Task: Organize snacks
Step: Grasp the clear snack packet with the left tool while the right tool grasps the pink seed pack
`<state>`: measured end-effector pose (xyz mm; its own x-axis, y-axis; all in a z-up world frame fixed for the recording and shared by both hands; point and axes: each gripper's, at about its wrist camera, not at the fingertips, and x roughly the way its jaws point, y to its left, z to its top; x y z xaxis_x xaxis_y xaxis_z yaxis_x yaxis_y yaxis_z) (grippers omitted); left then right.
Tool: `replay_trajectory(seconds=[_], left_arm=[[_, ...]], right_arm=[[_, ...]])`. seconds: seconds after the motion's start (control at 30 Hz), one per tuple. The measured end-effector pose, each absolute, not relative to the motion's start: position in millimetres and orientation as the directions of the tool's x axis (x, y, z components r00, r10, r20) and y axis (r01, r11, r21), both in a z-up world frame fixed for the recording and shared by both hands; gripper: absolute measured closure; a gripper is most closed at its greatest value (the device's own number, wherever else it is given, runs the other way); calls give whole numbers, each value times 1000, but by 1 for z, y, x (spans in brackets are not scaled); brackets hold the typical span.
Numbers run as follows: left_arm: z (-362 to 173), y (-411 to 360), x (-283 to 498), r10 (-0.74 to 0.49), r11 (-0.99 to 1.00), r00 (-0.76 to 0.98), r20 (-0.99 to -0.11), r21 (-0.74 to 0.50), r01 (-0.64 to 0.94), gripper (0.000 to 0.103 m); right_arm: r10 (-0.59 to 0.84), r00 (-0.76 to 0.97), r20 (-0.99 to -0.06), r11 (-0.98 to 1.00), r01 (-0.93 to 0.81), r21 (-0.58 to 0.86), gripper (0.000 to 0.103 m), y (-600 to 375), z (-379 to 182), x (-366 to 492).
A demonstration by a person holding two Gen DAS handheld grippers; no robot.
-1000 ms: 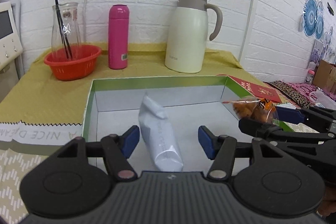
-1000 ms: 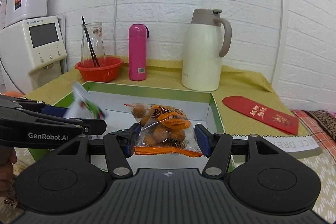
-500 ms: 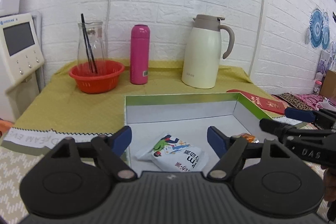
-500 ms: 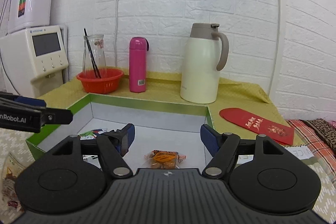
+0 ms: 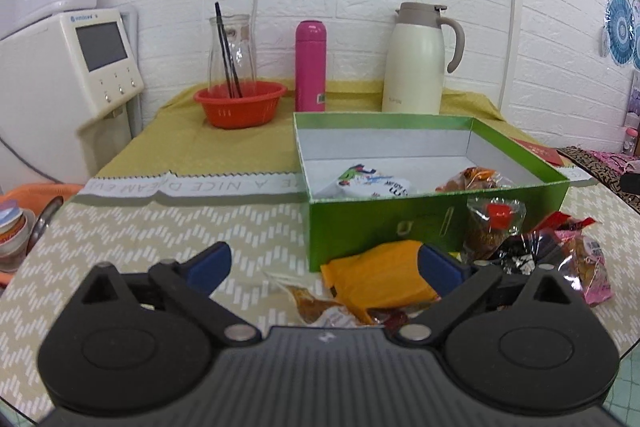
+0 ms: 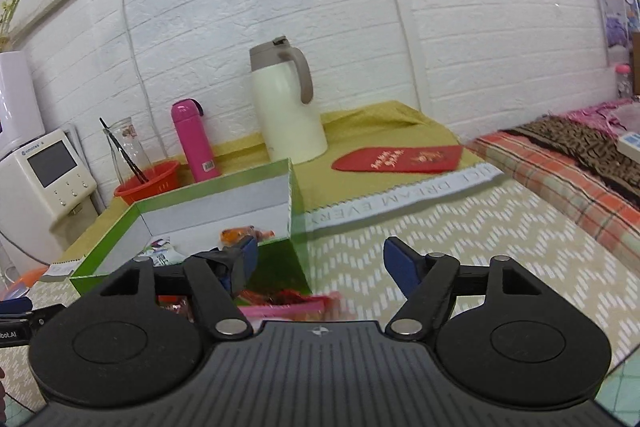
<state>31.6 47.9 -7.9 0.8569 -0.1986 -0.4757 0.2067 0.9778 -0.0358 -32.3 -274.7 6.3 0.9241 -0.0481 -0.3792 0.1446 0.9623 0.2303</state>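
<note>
Left wrist: bare patterned cloth left of green box.

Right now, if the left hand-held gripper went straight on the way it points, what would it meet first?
Probably the orange packet lying on the table between its open fingers, just ahead of the left hand-held gripper. Beyond that stands the green box. Depth is hard to judge in this fisheye view.

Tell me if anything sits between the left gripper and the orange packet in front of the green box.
Nothing visible does. The left gripper is open with nothing between its jaws, which have just been opening, and the orange packet lies on the table just ahead of it, against the near wall of the green box. Other snacks lie to its right.
</note>
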Motion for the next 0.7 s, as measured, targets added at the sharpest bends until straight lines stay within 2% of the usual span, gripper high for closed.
replay_trajectory(seconds=[0.13, 0.4, 0.5, 0.63, 0.7], left_arm=[[-22, 43, 36, -207, 976, 824, -527, -50, 213, 5], [-43, 42, 42, -230, 973, 797, -558, -109, 204, 5], [-50, 45, 47, -227, 974, 780, -583, -131, 186, 6], [-51, 48, 47, -223, 975, 788, -574, -135, 177, 10], [-50, 48, 46, -223, 975, 791, -570, -130, 180, 15]], right_arm=[[-31, 904, -426, 962, 142, 233, 0, -268, -8, -35], [28, 865, -501, 975, 87, 204, 0, -244, -28, -18], [48, 857, -514, 976, 69, 207, 0, -240, -32, -17], [65, 847, -527, 971, 68, 228, 0, -239, -36, -14], [75, 839, -538, 968, 67, 240, 0, -239, -37, -12]])
